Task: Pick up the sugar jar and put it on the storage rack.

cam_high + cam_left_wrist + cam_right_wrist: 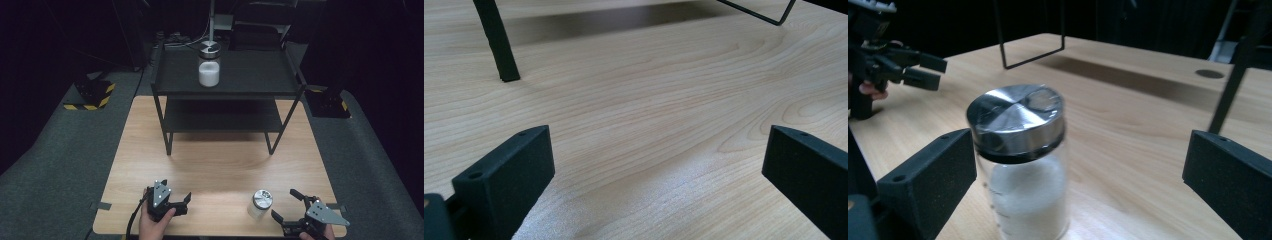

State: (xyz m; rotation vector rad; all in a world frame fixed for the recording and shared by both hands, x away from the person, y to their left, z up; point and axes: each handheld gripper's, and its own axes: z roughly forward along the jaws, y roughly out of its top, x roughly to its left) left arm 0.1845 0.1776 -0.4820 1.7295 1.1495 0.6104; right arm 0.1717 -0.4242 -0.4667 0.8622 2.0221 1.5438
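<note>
The small glass jar with a brushed-metal screw lid and white powder inside [259, 204] stands upright on the light wooden worktop [220, 165], near its front edge, well in front of the black metal two-tier shelf rack [227, 82]. The high view places the right tool [287, 205] just beside the jar, on its right, jaws spread wide and gripping nothing. The right gripper view supplies the close relation: the jar [1020, 155] sits between the two black jaws, nearer the one at that view's left; whether it touches that jaw cannot be told.

The left tool [186, 202] rests on the worktop well to the left of the jar, held by a hand [152, 222]. The left gripper view shows its jaws wide apart over bare wood [659, 125], with one rack leg [498, 42] ahead.

The high view alone shows a second, matching jar of white powder [209, 64] on the rack's top tier.
</note>
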